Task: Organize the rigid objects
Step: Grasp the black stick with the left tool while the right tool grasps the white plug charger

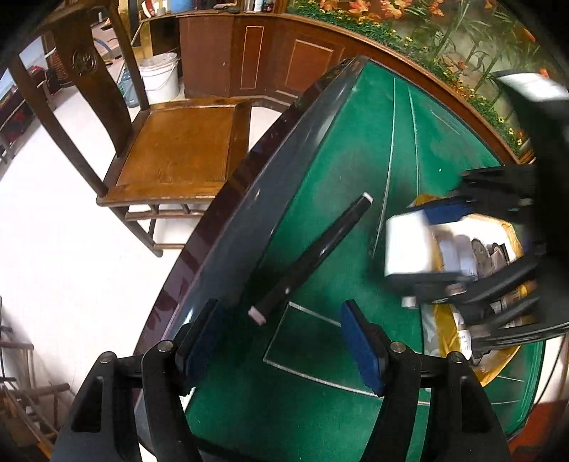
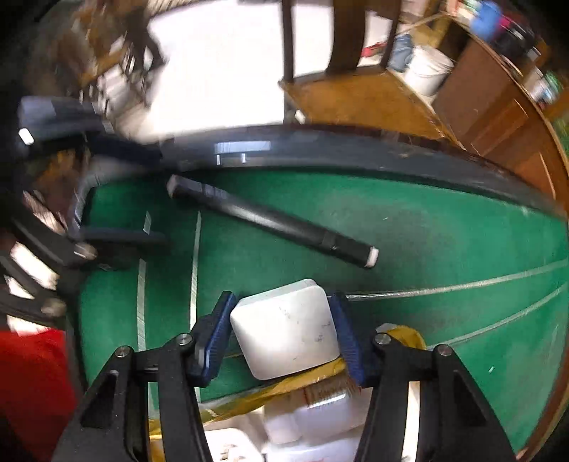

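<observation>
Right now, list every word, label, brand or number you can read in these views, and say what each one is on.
None can be read.
White block held by the right gripper: faint scuffs only, no print.
Black marker on the green table: no legible label.
Items in the yellow bag: printed labels, too blurred.
Containers on the wooden counter: too small.

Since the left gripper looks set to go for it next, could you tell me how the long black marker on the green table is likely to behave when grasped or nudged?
The black marker looks stiff and straight, so it should lift without bending. Its glossy round barrel may slip between the pads, and a sideways nudge could roll it across the green table. It is slim, so probably light.
</observation>
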{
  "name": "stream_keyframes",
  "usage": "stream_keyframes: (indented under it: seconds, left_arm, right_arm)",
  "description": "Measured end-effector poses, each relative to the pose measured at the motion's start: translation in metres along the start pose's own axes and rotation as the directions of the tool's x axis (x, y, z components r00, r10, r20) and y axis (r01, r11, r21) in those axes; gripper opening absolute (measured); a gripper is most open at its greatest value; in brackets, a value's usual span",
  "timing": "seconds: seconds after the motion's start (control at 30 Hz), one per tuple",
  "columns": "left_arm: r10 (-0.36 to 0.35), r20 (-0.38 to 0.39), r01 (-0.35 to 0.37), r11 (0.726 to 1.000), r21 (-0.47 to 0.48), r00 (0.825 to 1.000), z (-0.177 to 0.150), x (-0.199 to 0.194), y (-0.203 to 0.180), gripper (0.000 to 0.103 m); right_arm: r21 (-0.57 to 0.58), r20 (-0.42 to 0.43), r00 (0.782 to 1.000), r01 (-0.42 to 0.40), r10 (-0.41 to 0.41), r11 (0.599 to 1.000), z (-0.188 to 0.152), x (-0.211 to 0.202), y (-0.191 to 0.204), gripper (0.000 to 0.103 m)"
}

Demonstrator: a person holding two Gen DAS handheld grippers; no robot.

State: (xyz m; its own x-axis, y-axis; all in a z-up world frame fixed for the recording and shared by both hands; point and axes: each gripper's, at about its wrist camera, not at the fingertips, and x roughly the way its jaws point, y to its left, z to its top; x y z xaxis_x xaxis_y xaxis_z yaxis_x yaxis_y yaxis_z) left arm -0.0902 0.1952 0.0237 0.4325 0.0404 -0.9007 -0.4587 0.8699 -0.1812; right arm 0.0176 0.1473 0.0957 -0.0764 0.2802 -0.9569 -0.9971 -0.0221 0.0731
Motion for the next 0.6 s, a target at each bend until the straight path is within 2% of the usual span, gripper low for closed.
stream_keyframes:
  seconds: [0.07,0.17,0.3,0.37,0.47,0.57,0.6]
  left_arm:
    - [-0.006,0.005,0.005,1.0,0.013,1.0,0.005,0.002,-0.001,0.072]
    - [-0.006,0.004,0.006,0.998,0.068,1.0,0.017,0.009,-0.015,0.072]
    - [0.047,-0.036,-0.04,0.985,0.167,0.998,0.032,0.034,-0.036,0.072]
    - [0.067,-0.026,-0.06,0.976,0.21,0.997,0.034,0.039,-0.043,0.072]
    - [0.084,-0.067,-0.065,0.966,0.25,0.994,0.036,0.05,-0.051,0.056]
    - [0.086,-0.044,-0.071,0.958,0.277,0.995,0.033,0.051,-0.054,0.041]
    - [0.088,-0.042,-0.073,0.959,0.273,0.995,0.033,0.05,-0.055,0.023]
  right_arm:
    - [0.062,0.078,0.997,-0.005,0.0,0.998,0.001,-0.028,-0.006,0.053]
    - [0.16,0.183,0.983,-0.003,-0.027,0.987,-0.015,-0.068,-0.016,0.053]
    - [0.301,0.234,0.97,-0.003,-0.071,0.954,-0.059,-0.097,-0.029,0.053]
    - [0.368,0.24,0.967,-0.005,-0.09,0.93,-0.084,-0.103,-0.034,0.053]
    - [0.47,0.242,0.964,-0.015,-0.112,0.883,-0.131,-0.112,-0.037,0.053]
    - [0.549,0.228,0.965,-0.017,-0.13,0.835,-0.17,-0.115,-0.035,0.053]
    - [0.571,0.225,0.965,-0.019,-0.134,0.821,-0.18,-0.115,-0.033,0.053]
